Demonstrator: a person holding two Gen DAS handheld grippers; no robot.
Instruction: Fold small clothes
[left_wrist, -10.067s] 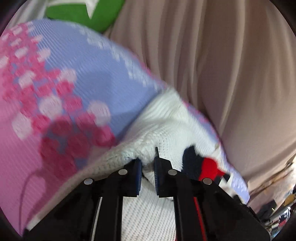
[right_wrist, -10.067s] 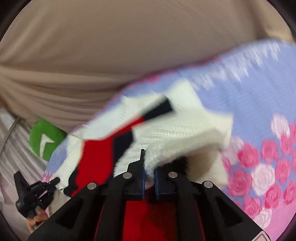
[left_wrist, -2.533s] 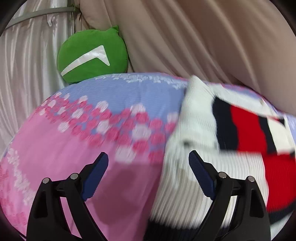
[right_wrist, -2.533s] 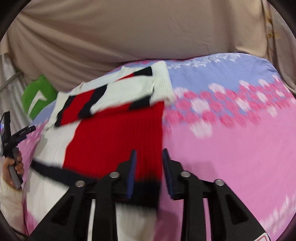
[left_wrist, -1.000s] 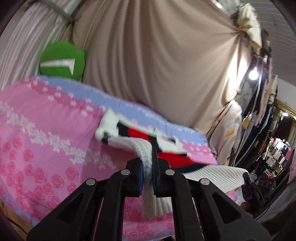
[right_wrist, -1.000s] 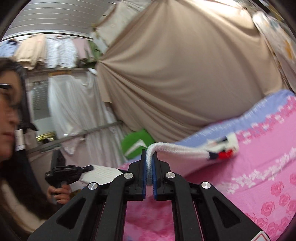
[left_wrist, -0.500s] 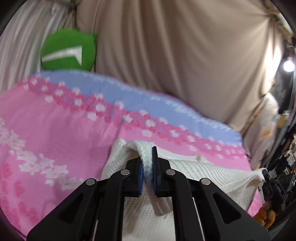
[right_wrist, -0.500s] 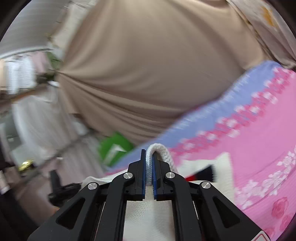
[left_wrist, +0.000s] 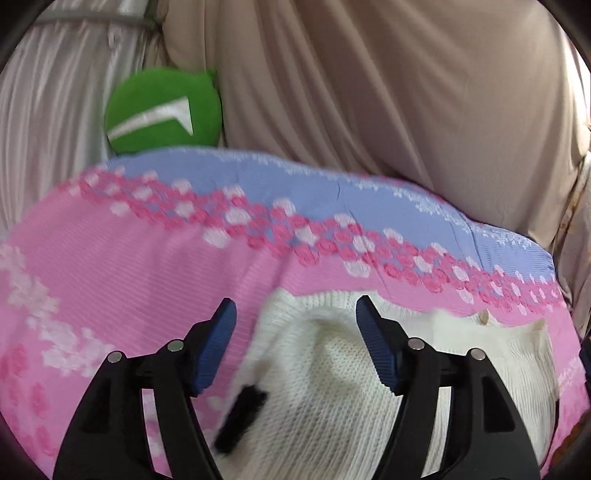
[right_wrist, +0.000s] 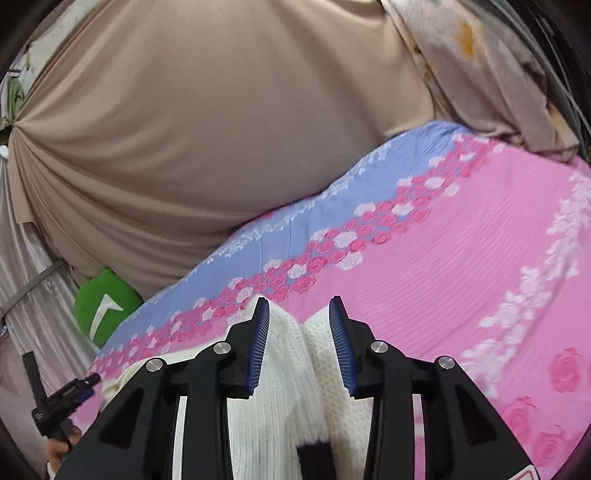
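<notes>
Releasing after a fold, by the look of it: left gripper (left_wrist: 295, 325) and right gripper (right_wrist: 297, 321) both spread, holding nothing, hovering over the white knit sweater (left_wrist: 351, 387) lying on the pink floral bedspread (right_wrist: 461, 258). Likely calling for regripping an edge and folding again.

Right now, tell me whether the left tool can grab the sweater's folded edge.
Probably yes: the left tool hangs open right over the white sweater, its folded edge between the fingers, nothing in between.

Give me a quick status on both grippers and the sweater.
Left gripper open, right gripper open, neither gripping. White knit sweater lying on the pink floral bedspread, its edge between both sets of fingers. Nothing in the way.
</notes>
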